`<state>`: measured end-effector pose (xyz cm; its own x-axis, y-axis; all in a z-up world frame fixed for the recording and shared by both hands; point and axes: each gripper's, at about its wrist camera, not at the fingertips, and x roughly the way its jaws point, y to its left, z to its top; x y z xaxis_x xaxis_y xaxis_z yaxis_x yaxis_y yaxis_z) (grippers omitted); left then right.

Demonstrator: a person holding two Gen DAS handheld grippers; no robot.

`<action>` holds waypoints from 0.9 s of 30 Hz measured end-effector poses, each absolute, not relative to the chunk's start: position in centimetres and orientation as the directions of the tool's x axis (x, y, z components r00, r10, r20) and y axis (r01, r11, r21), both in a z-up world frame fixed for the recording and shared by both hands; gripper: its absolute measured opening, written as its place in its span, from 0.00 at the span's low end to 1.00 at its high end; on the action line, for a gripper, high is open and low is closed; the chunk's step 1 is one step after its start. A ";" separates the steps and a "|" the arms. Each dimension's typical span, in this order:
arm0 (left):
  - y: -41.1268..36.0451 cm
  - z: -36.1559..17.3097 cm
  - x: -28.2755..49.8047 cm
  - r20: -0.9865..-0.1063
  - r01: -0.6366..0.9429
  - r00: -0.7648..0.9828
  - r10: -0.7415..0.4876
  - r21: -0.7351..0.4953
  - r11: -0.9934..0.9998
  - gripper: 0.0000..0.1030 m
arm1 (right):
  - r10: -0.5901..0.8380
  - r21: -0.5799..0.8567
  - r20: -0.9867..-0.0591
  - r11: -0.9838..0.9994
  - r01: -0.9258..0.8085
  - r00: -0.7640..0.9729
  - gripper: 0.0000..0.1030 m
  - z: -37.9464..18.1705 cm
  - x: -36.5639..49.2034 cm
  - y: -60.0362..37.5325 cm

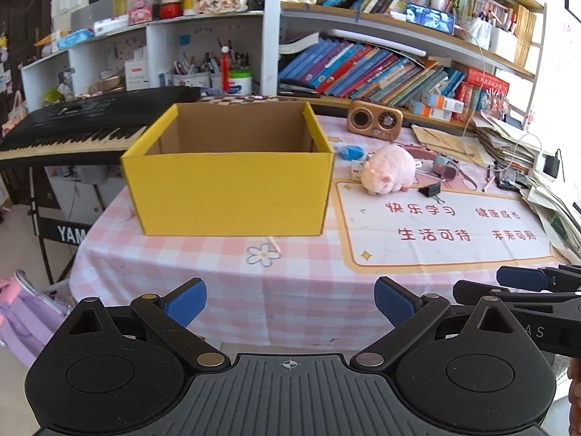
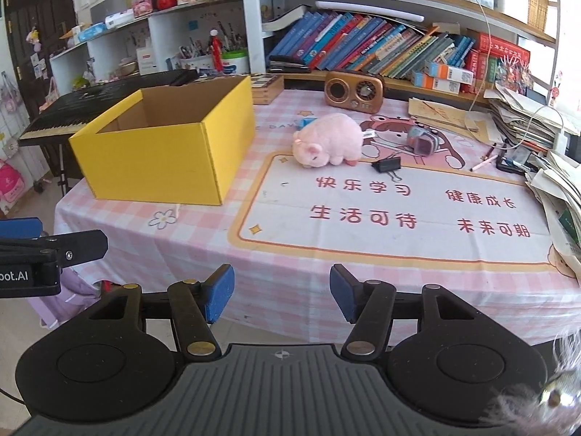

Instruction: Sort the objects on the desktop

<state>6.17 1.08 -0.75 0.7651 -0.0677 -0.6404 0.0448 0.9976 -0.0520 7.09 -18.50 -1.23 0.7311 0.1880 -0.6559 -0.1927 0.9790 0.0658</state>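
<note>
Hovering short of the near edge of the surface (image 2: 326,265), both claws hold nothing. The left claw (image 1: 290,305) has its blue pads wide apart, with only pink checked cloth showing between them. The right claw (image 2: 281,292) stands partly apart, also with nothing between its pads.

A yellow cardboard box (image 1: 228,189) sits open-topped on the left part of the surface; what can be seen of its inside looks bare. To its right lies a pink plush pig (image 2: 326,140) on a printed mat (image 2: 399,214) with red characters. A black binder clip (image 2: 386,164) rests just beside the pig, and a small grey toy camera (image 2: 421,141) lies a little farther back. A small blue object (image 1: 349,152) peeks out between box and pig.

Behind these, a brown retro radio (image 2: 354,91) stands against the bookshelf (image 2: 399,47). Piled papers (image 2: 552,181) crowd the right edge, with a pencil (image 2: 483,162) near them. A black keyboard (image 1: 80,127) stands behind the box on the left.
</note>
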 end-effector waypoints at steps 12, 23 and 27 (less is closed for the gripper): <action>-3.2 -1.3 9.0 -0.660 0.114 0.740 -0.127 -0.062 0.992 0.97 | 0.136 0.060 -0.679 0.990 -0.130 0.721 0.56 -1.7 8.6 -22.5; -8.2 -2.4 11.9 -0.690 0.211 0.696 -0.199 -0.068 0.975 0.97 | 0.075 0.063 -0.708 0.997 -0.042 0.702 0.57 -2.6 9.8 -27.2; -10.0 -2.7 13.1 -0.697 0.236 0.684 -0.218 -0.071 0.969 0.97 | 0.054 0.064 -0.716 0.998 -0.012 0.696 0.57 -2.9 10.4 -29.0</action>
